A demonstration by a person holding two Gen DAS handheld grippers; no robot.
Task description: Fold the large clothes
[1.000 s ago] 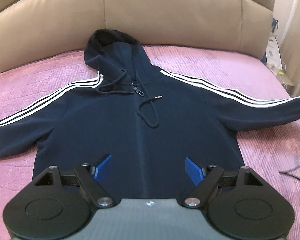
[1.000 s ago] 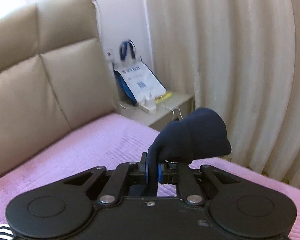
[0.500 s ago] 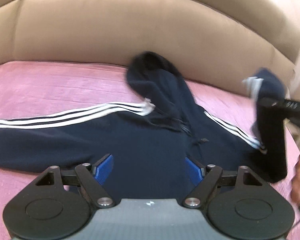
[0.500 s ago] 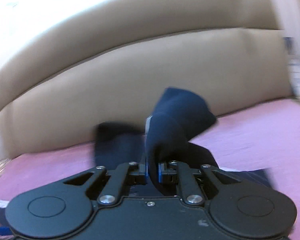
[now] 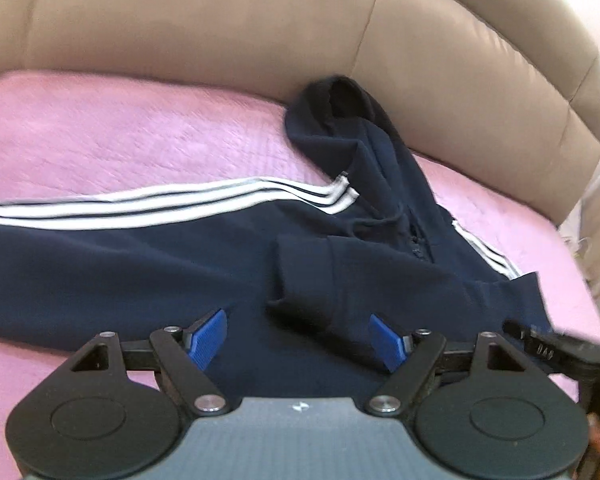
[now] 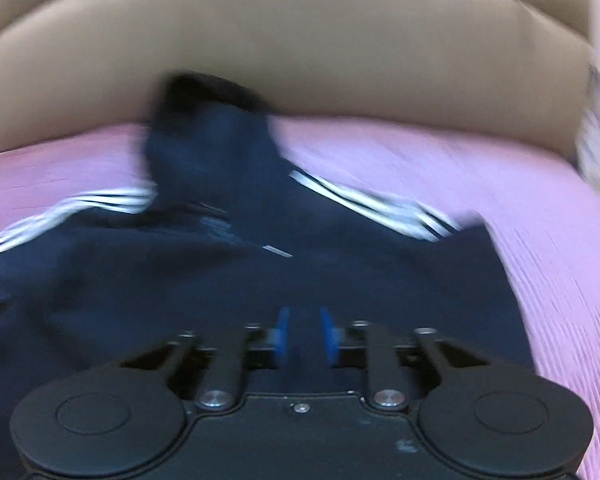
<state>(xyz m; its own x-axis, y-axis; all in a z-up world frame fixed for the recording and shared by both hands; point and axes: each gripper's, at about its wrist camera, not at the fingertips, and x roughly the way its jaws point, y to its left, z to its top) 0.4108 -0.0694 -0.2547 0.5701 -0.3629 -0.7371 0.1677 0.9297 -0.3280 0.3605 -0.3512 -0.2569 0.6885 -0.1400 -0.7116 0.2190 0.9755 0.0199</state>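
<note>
The bed point(image 5: 120, 140) carries the navy hoodie point(image 5: 140, 272) spread flat for folding; its right sleeve point(image 5: 308, 276) lies folded across the chest. Left gripper point(image 5: 298, 334) hovers wide, empty. Right gripper point(image 6: 303, 334), jaws narrow and just opening, pinches nothing.

Hoodie point(image 5: 140, 272) is spread flat on bedspread point(image 5: 100, 140), hood point(image 5: 340, 120) laid twd headboard point(image 5: 220, 28) behind. One sleeve point(image 5: 100, 216) is stretched out to left; other sleeve's cuff point(image 5: 300, 264) is folded across onto chest, nr centre.
</note>
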